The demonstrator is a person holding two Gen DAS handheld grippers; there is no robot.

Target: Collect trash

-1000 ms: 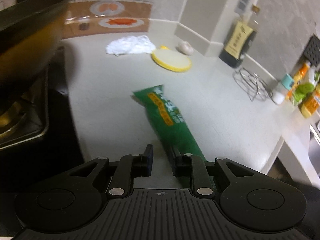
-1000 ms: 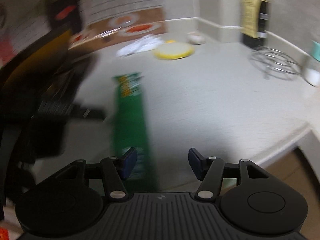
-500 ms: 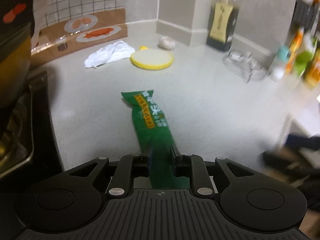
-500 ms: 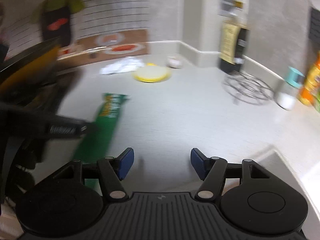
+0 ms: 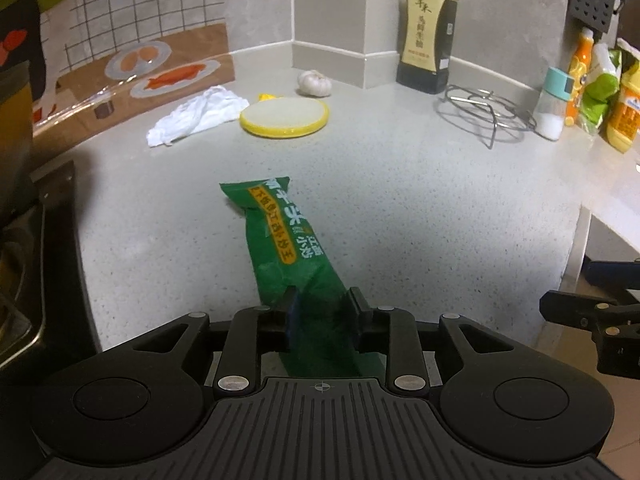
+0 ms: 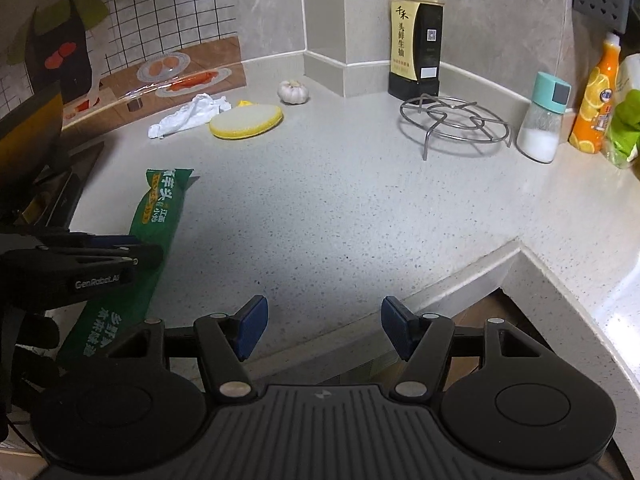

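Note:
A long green snack wrapper (image 5: 280,236) lies along the grey countertop (image 5: 400,208), its near end over the front edge. My left gripper (image 5: 322,308) is shut on that near end. In the right wrist view the wrapper (image 6: 160,216) lies at the left with the left gripper (image 6: 132,254) clamped across it. My right gripper (image 6: 322,322) is open and empty, over the counter's front edge. A crumpled white tissue (image 5: 200,114) lies at the back left.
A yellow-rimmed sponge (image 5: 284,114), a garlic bulb (image 5: 314,82), a soy sauce bottle (image 5: 426,40), a wire trivet (image 5: 484,110) and a salt shaker (image 5: 554,104) stand at the back. Bottles and bags (image 5: 600,88) crowd the right. A stove (image 5: 36,264) is at the left.
My left gripper has closed on the near end of the green wrapper. The right gripper has swung right, away from the wrapper, and stays open.

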